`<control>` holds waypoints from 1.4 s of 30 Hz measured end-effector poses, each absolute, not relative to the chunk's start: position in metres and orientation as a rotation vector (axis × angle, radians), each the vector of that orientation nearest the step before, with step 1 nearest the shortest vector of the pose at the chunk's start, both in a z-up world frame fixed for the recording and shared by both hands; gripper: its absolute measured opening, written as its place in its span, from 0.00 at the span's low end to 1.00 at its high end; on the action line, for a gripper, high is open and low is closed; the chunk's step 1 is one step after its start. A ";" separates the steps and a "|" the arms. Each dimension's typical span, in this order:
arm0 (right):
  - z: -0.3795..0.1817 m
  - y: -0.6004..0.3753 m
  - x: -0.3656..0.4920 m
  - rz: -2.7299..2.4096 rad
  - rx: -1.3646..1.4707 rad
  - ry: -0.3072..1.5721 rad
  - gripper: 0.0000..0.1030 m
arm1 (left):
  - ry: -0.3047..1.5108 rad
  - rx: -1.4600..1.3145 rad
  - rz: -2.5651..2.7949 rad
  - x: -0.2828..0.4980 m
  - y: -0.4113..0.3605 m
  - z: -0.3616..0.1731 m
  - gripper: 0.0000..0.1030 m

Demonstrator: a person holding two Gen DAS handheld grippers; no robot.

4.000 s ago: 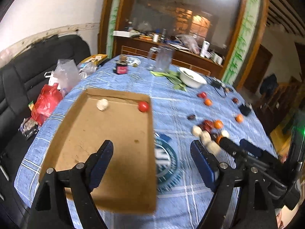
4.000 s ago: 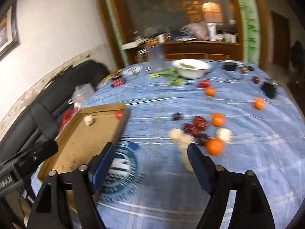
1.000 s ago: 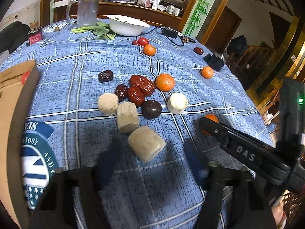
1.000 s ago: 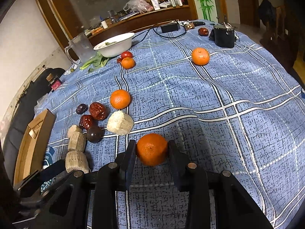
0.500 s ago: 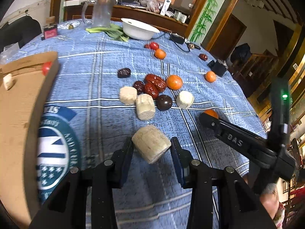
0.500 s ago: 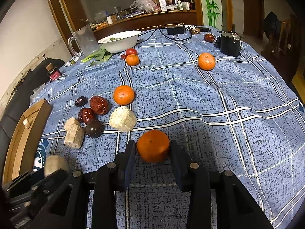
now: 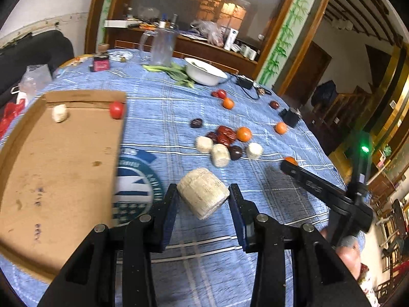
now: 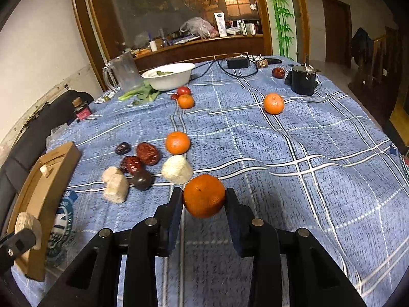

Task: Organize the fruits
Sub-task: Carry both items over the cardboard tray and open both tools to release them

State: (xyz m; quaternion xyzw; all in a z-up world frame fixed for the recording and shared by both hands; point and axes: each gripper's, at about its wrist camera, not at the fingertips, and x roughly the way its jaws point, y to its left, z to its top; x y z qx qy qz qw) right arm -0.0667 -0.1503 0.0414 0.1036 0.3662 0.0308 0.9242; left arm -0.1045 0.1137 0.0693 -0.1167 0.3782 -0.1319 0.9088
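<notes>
My left gripper (image 7: 203,199) is shut on a pale cylindrical chunk (image 7: 203,195) and holds it above the blue cloth, just right of the cardboard tray (image 7: 58,168). The tray holds a small white piece (image 7: 59,112) and a red tomato (image 7: 116,109). My right gripper (image 8: 203,199) is shut on an orange (image 8: 203,199), lifted above the table. A cluster of red dates (image 8: 147,153), a dark plum (image 8: 141,179), pale chunks (image 8: 177,168) and another orange (image 8: 177,142) lies on the cloth ahead. The held chunk shows at the left edge of the right wrist view (image 8: 26,223).
A white bowl (image 8: 170,75) with greens, a clear jug (image 8: 124,73), a black cup (image 8: 303,80), a power adapter (image 8: 237,62), more oranges (image 8: 273,103) and a tomato (image 8: 184,90) sit farther back. A black sofa (image 7: 33,51) with bags lies left of the table.
Both grippers have lifted their fruit off the cloth. The left one has swung left with the chunk, bringing the cardboard tray into view. The right one holds the orange higher.
</notes>
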 end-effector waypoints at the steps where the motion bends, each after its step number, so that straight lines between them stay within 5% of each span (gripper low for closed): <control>1: 0.043 -0.149 -0.072 0.072 0.222 0.749 0.35 | 0.777 -0.251 -0.262 -0.106 0.121 0.070 0.37; 18: 0.086 -0.003 -0.078 0.426 0.065 0.798 0.35 | 0.751 -0.391 0.013 -0.101 0.280 0.077 0.38; 42: 0.033 0.160 0.046 0.550 -0.146 0.970 0.36 | 1.037 -0.391 0.051 0.043 0.324 0.031 0.37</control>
